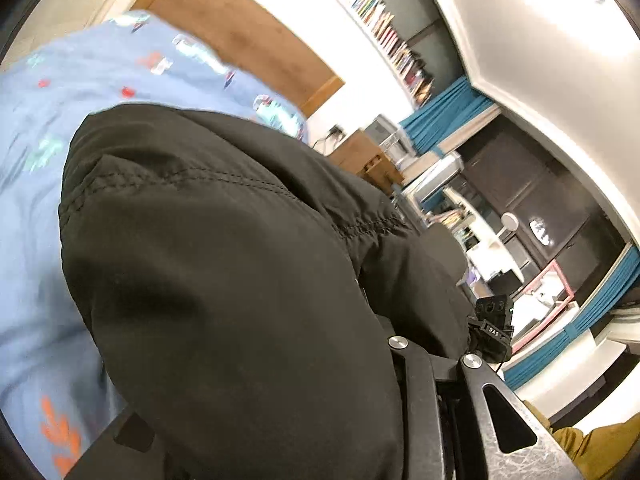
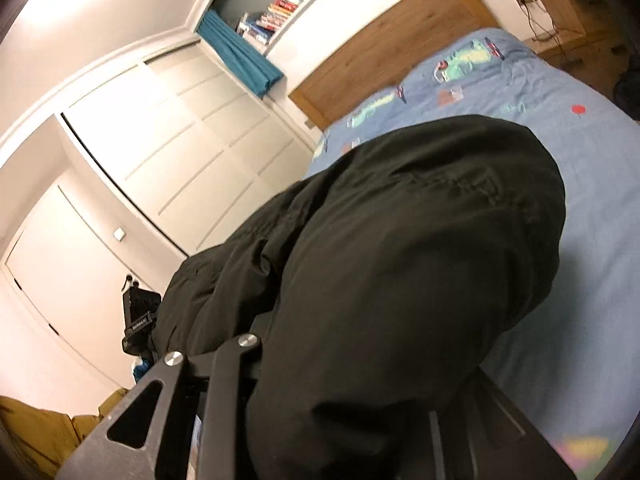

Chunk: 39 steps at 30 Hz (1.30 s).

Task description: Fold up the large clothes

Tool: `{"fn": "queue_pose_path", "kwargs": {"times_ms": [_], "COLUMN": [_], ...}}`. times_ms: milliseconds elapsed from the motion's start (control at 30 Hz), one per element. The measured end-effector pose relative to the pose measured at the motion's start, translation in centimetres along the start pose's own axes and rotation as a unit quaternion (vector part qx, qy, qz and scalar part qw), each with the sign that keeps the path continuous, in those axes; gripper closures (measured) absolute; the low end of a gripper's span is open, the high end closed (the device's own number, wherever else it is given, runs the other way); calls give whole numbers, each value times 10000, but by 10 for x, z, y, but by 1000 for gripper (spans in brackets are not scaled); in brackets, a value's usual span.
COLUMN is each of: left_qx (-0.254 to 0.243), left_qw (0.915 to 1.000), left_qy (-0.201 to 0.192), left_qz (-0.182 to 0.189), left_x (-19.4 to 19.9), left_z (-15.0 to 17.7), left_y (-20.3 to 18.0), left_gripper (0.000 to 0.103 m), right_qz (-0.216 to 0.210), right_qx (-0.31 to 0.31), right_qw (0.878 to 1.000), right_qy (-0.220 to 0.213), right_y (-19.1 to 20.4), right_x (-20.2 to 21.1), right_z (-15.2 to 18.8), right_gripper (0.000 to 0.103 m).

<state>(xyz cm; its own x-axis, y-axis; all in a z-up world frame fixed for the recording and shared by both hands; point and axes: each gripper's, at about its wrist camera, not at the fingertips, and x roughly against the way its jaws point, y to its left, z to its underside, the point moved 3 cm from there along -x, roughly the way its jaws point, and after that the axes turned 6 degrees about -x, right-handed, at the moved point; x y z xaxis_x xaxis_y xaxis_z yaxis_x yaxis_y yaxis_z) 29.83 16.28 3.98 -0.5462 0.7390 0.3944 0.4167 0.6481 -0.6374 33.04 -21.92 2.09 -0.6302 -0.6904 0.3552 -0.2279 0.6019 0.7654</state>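
A large black garment point(image 1: 224, 264) with stitched seams hangs in front of the left wrist camera and drapes over my left gripper point(image 1: 400, 360), which is shut on it; the fingertips are buried in the cloth. In the right wrist view the same black garment point(image 2: 400, 260) bulges over my right gripper point(image 2: 264, 360), which is also shut on it, fingertips hidden. The cloth is held up above a bed with a light blue patterned cover point(image 1: 36, 200) point(image 2: 592, 200). Each view shows the other gripper point(image 1: 494, 320) point(image 2: 138, 320) past the garment.
A wooden headboard point(image 2: 392, 48) stands at the bed's head, with a bookshelf point(image 2: 288, 0) and teal curtain point(image 2: 240, 56) above. White wardrobe doors point(image 2: 180, 152) lie to the left. A wooden bedside table point(image 1: 360, 156) and cluttered desk area point(image 1: 492, 240) stand beyond the bed.
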Motion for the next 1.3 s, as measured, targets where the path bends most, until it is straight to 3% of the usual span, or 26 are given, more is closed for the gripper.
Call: {"fn": "queue_pose_path", "kwargs": {"times_ms": [200, 233, 400, 467, 567, 800, 1000, 1200, 1300], "left_qx": [292, 356, 654, 761, 796, 543, 34, -320, -401], "left_qw": [9928, 9914, 9831, 9808, 9769, 9671, 9558, 9386, 9309], "left_qy": [852, 906, 977, 909, 791, 500, 321, 53, -81], "left_qz": [-791, -871, -1406, -1551, -1820, -2435, -2921, -3434, -3629], "left_x": [-17, -16, 0, 13, 33, 64, 75, 94, 99], "left_z": [76, 83, 98, 99, 97, 82, 82, 108, 127], "left_y": [43, 47, 57, 56, 51, 12, -38, -69, -77], "left_gripper": [75, 72, 44, 33, 27, 23, 18, 9, 6], "right_qz": [690, 811, 1452, 1495, 1465, 1777, 2138, 2811, 3078], "right_qx": [-424, -489, -757, -929, -1054, -838, -339, 430, 684], "right_qw": [9949, 9935, 9842, 9828, 9826, 9805, 9762, 9586, 9482], "right_qy": [593, 625, 670, 555, 442, -14, -146, -168, -391], "right_y": [-47, -53, -82, -91, -94, -78, -34, 12, 41], "right_x": [25, 29, 46, 60, 83, 140, 166, 173, 177], "right_z": [80, 90, 106, 106, 107, 102, 108, 137, 155], "right_gripper": [77, 75, 41, 36, 30, 26, 26, 26, 26]}}
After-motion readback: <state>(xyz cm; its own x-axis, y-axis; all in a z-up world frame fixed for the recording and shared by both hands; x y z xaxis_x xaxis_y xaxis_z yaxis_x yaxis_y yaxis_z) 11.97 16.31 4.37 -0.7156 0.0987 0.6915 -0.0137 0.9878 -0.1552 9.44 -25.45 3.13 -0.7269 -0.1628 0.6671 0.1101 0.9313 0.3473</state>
